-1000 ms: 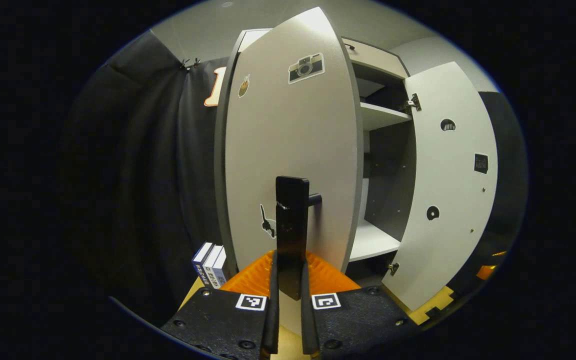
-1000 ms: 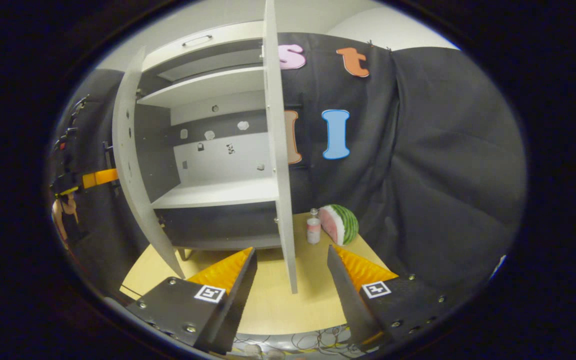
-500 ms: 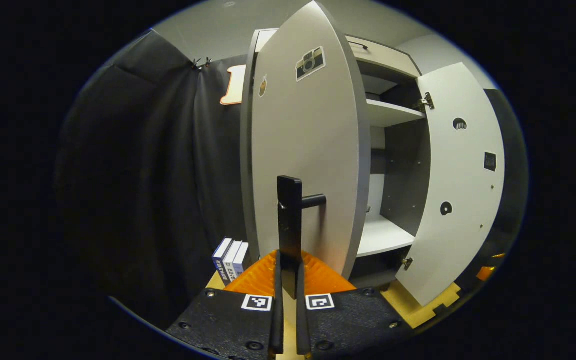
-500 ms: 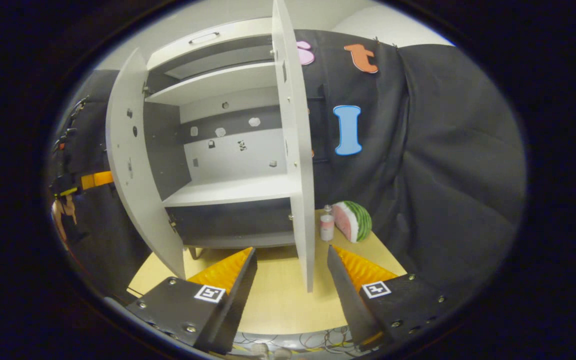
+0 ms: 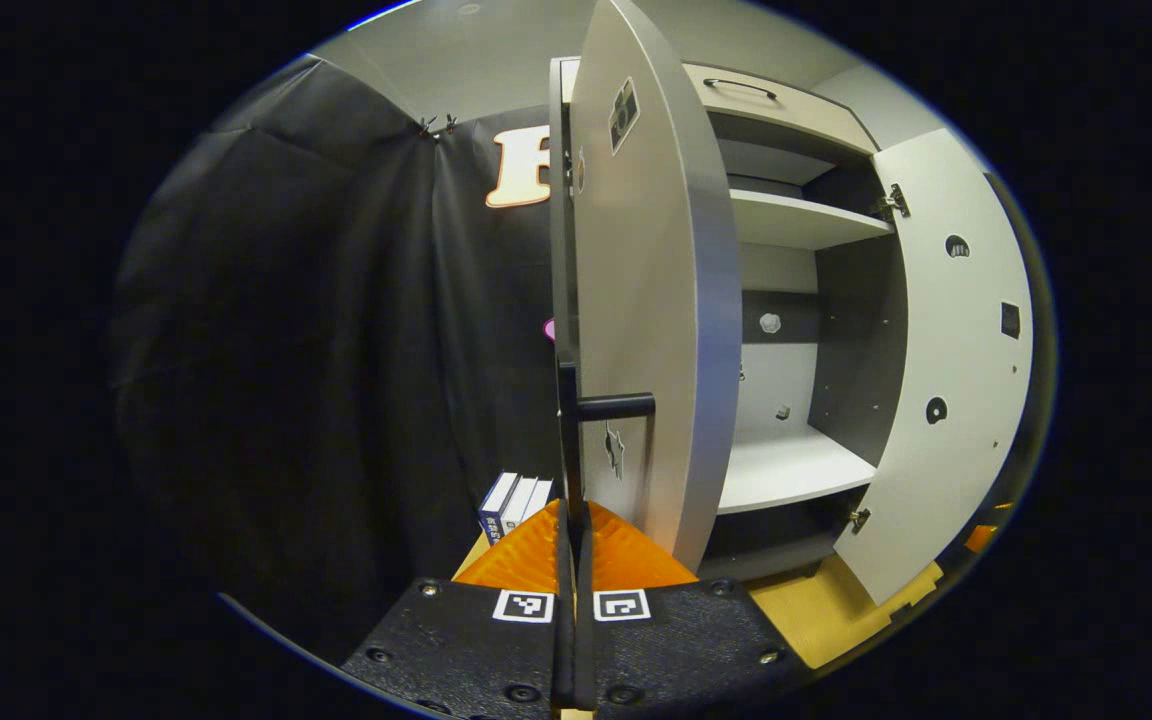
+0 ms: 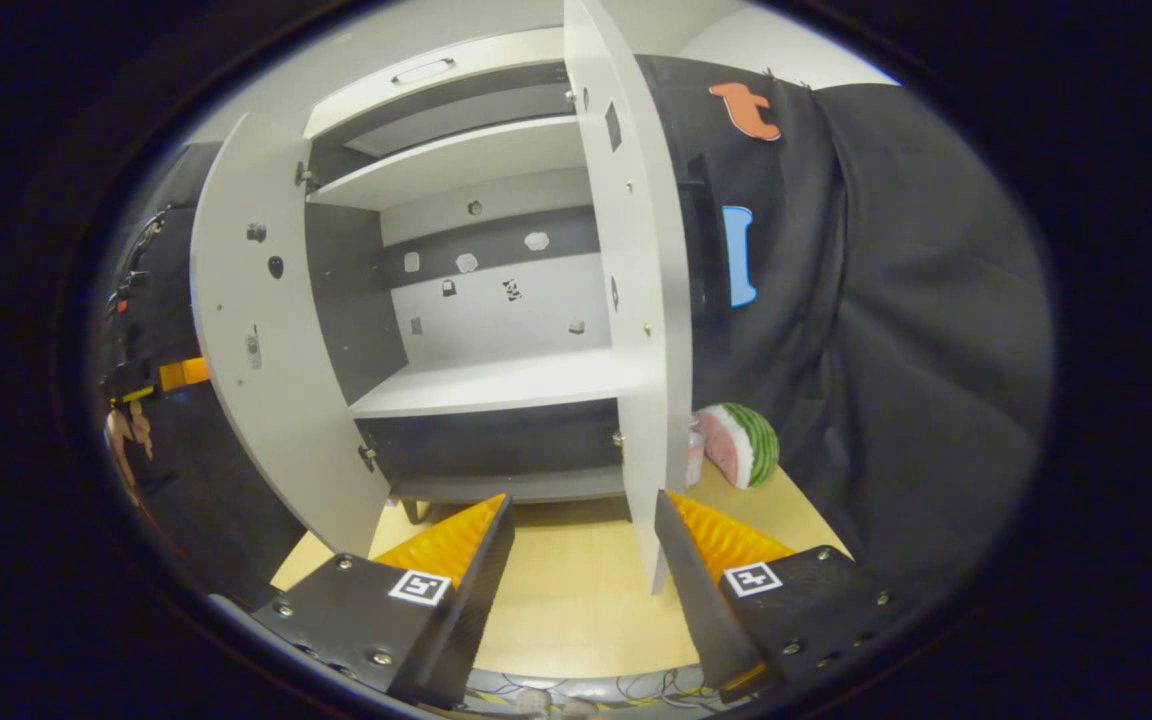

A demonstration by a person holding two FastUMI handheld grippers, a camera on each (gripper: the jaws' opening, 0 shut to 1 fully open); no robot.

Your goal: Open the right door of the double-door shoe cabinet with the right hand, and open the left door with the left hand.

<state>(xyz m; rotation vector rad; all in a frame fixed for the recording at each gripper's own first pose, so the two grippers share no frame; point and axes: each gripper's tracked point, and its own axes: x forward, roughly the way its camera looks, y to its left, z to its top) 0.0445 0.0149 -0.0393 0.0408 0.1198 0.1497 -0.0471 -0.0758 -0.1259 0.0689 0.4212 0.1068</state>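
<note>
While both doors stand away from the shoe cabinet [image 6: 496, 385], its pale shelves lie exposed, and what remains, as I judge it, is finishing the left door's swing. That left door [image 5: 651, 300] hangs nearly edge-on in the left gripper view, turned well out from the carcass; the right door [image 5: 946, 370] is swung wide on the far side, its inner face and hinges showing. From the right gripper view the right door [image 6: 636, 300] rises just ahead, with the table [image 6: 566, 590] bare below it.

To do this step well, I would keep the pull following the door's arc around its hinges, letting the wrist turn with the panel rather than dragging straight back, so the dark handle [image 5: 576, 440] does not twist out of the grip.

The left gripper [image 5: 572, 600] is clamped narrow, both fingers pressing the handle's bar. The right gripper [image 6: 581, 540] is spread wide, holding nothing, free of the door's lower edge. A watermelon slice [image 6: 741, 445] sits beyond, clear of either swing.
</note>
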